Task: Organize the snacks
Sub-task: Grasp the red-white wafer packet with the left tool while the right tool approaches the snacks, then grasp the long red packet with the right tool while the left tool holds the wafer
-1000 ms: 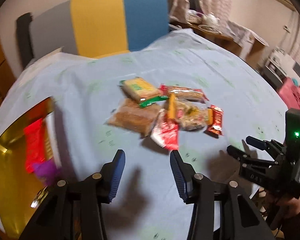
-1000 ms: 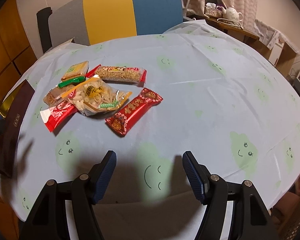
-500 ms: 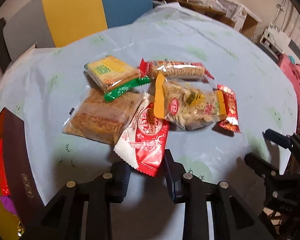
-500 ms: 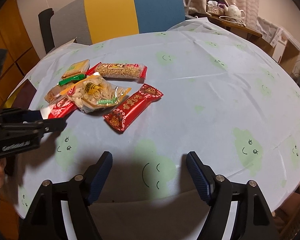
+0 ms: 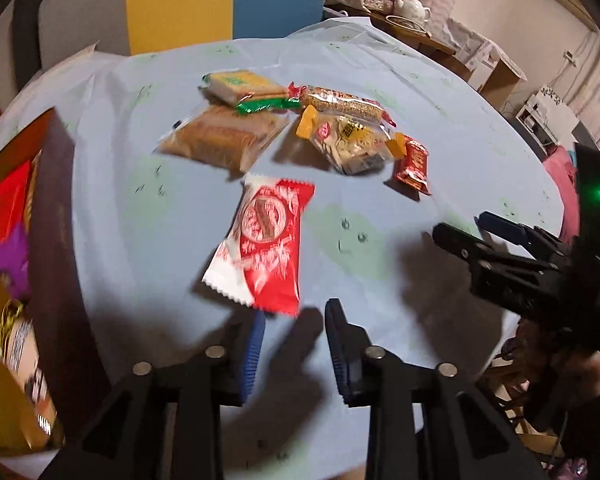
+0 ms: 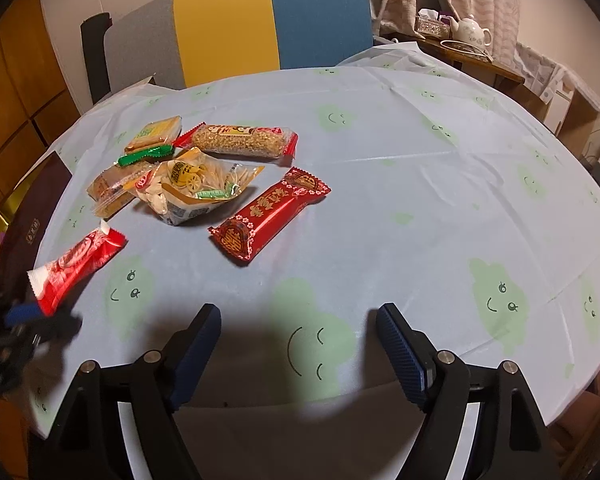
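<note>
In the right wrist view, the right gripper sits at 6 o'clock over a green smiley on the pale blue tablecloth. Its jaws are opening and nothing is between them. At 9 o'clock the left gripper pinches the lower end of the red-and-white packet, which lies clear of the pile and slants up toward it. The round emblem on its front is too blurred to read.

The left wrist view shows that packet with its bottom corner between the tips of the left gripper. The right gripper is at 3 o'clock. At 9 o'clock stands a dark brown box with red and purple wrappers inside.

Farther out, toward 11 o'clock, lies the red bar, which carries gold Chinese characters and a flower border. Beside it is the clear bag, bearing a small red oval logo and a yellow lemon label. The bag rests against the brown biscuit pack. Beyond these are the sesame bar, red at both ends, and the yellow wafer pack with a green end, its print illegible. At 12 o'clock is a grey, yellow and blue chair, and at 1 o'clock a white teapot.
</note>
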`<state>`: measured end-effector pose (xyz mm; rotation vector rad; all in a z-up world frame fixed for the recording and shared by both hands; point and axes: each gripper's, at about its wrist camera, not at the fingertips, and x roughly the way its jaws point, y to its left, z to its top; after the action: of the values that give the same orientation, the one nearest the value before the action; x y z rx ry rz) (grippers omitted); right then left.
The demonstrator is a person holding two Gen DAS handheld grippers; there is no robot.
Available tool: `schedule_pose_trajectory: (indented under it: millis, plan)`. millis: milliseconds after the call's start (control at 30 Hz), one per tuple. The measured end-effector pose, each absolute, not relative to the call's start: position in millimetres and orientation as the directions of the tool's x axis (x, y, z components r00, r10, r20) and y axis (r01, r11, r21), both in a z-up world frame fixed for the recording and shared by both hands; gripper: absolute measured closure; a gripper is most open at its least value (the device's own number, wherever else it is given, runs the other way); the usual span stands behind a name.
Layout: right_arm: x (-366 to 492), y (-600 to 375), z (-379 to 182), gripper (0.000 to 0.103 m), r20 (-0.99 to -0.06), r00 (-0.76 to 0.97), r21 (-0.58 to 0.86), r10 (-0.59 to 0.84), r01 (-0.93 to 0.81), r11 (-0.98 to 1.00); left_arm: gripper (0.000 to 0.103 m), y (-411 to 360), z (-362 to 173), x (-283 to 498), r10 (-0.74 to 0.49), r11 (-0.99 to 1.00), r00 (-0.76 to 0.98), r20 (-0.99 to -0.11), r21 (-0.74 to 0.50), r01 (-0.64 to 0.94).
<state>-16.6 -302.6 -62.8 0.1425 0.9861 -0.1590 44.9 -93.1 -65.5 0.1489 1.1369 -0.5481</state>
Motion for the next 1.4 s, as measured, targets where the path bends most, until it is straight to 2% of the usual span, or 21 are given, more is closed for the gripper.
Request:
schedule_pose_trajectory:
  millis: [267, 400, 567, 1133, 1167, 1233, 1267, 1300, 1400]
  plan:
    - [-18.3, -301.6, -63.5, 0.019, -0.835, 0.546, 0.045, -0.065, 0.185, 0.982, 0.067, -101.8, -46.7, 64.8, -0.316, 0.848, 0.367, -0.875, -0.087, 0.522]
    - [-18.3, -300.7, -63.5, 0.018, -0.835, 0.546, 0.041, -0.064, 0.179, 0.983, 0.067, -117.8, -56.0, 83.9, -0.279, 0.833, 0.362, -0.889, -0.036, 0.553]
    - [-19.3, -302.1, -62.5, 0.018, -0.834, 0.549, 0.052, -0.054, 0.176, 0.983, 0.066, -123.7, -76.8, 101.7, -0.254, 0.846, 0.34, -0.905, -0.038, 0.532]
    - [-9.8, -307.0, -50.9, 0.018, -0.838, 0.545, 0.091, 0.023, 0.098, 0.991, 0.068, -90.1, -81.9, 39.4, -0.297, 0.88, 0.457, -0.838, -0.055, 0.472]
    - [-7.9, -307.9, -49.1, 0.022, -0.837, 0.546, 0.099, 0.027, 0.104, 0.99, 0.068, -90.1, -81.9, 38.6, -0.297, 0.88, 0.461, -0.836, -0.052, 0.473]
    - [-2.6, -310.7, -45.9, 0.037, -0.841, 0.541, 0.121, 0.031, 0.132, 0.984, 0.068, -91.1, -82.0, 39.0, -0.301, 0.88, 0.466, -0.832, -0.053, 0.473]
    - [1.0, -312.5, -45.2, 0.049, -0.845, 0.533, 0.13, 0.031, 0.149, 0.98, 0.068, -90.2, -82.2, 38.7, -0.306, 0.88, 0.467, -0.83, -0.058, 0.472]
    - [5.4, -314.4, -44.9, 0.057, -0.85, 0.526, 0.136, 0.027, 0.169, 0.976, 0.068, -88.9, -82.2, 38.7, -0.311, 0.88, 0.468, -0.827, -0.065, 0.47]
    - [19.0, -319.7, -46.6, 0.058, -0.858, 0.51, 0.192, 0.06, 0.21, 0.959, 0.068, -85.0, -82.4, 36.5, -0.318, 0.882, 0.471, -0.823, -0.074, 0.466]
